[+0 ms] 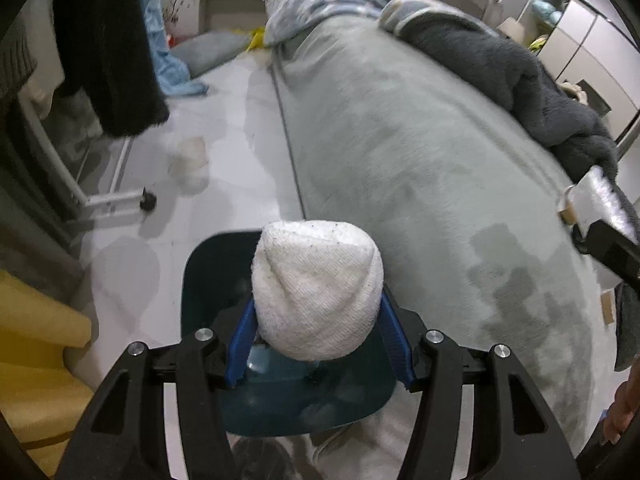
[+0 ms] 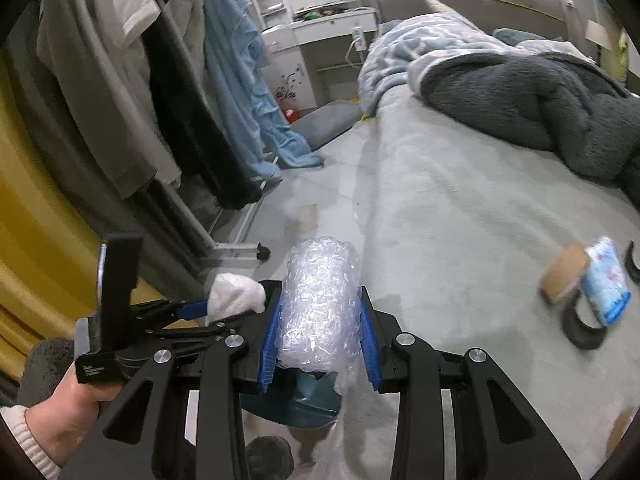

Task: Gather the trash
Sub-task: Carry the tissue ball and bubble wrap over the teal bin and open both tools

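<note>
Two pieces of trash are in my grip at this moment, and both hang over the dark teal bin (image 1: 208, 276) that stands on the floor beside the bed (image 1: 400, 152). My left gripper (image 1: 318, 320) is about half open and its blue pads press the two sides of a rolled white sock (image 1: 316, 288), which sits in the lower middle of the left wrist view, right above the mouth of the bin. My right gripper (image 2: 320, 320) is closed more narrowly on a roll of bubble wrap (image 2: 320, 300); in the lower middle of the right wrist view the roll stands between the pads, and a part of the bin shows just below it. I judge that the collecting is well under way but not finished: neither piece is dropped yet, so the release into the bin is the step in hand. More things are left on the bed. At the right side of the right wrist view I see a brown cardboard tube (image 2: 562, 276), a small blue and white packet (image 2: 608, 284) just beside it, and a black ring of tape (image 2: 580, 328) below them. I cannot tell if all of these count as trash. On the floor, near the middle of the left wrist view, lies a pale blurred thing (image 1: 192, 156), too unclear to name.
</note>
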Demonstrator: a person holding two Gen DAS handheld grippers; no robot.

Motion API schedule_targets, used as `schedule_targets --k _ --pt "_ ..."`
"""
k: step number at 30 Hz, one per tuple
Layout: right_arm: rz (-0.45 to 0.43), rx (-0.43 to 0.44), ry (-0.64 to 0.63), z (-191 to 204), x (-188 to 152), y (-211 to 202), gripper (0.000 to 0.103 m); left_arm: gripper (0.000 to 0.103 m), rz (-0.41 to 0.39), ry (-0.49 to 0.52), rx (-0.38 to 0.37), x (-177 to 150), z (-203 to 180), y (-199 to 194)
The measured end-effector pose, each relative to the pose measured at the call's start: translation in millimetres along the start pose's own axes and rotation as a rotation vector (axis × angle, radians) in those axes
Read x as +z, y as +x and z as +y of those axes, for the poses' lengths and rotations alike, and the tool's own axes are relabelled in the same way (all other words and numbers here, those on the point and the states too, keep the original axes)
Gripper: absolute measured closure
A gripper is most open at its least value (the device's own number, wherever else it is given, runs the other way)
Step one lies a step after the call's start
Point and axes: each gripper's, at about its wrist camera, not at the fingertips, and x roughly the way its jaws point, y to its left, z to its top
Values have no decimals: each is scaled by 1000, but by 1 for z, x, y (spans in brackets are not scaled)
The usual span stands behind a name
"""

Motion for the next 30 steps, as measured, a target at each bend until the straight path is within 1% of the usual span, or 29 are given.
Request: schedule_targets --k 1,4,7,9,11,16,17,19,23,27,30 --pt "6 4 -8 4 1 4 67 43 29 -5 9 -2 5 5" --pt "28 14 -30 13 2 19 67 43 85 -11 18 -6 14 17" --pt "53 17 -54 21 1 34 67 43 146 4 40 -13 22 30" --pt "69 20 -66 24 1 43 67 43 193 -1 31 -20 30 39" --pt "83 22 -75 26 2 51 67 43 222 -15 25 -25 36 43" --pt "119 34 -82 34 -1 75 67 42 278 -41 2 -34 50 51" --pt "128 35 -83 35 -2 81 67 40 288 -43 2 -35 52 52" --pt "150 38 -90 39 -5 93 67 36 300 -43 2 -37 54 53" --pt "192 38 -82 42 -10 111 67 26 293 -72 -12 -37 64 50" --pt "236 33 -68 39 -17 130 67 21 296 -96 -7 -40 73 47" --pt "277 25 -65 36 -25 144 67 21 290 -110 6 -39 80 44"
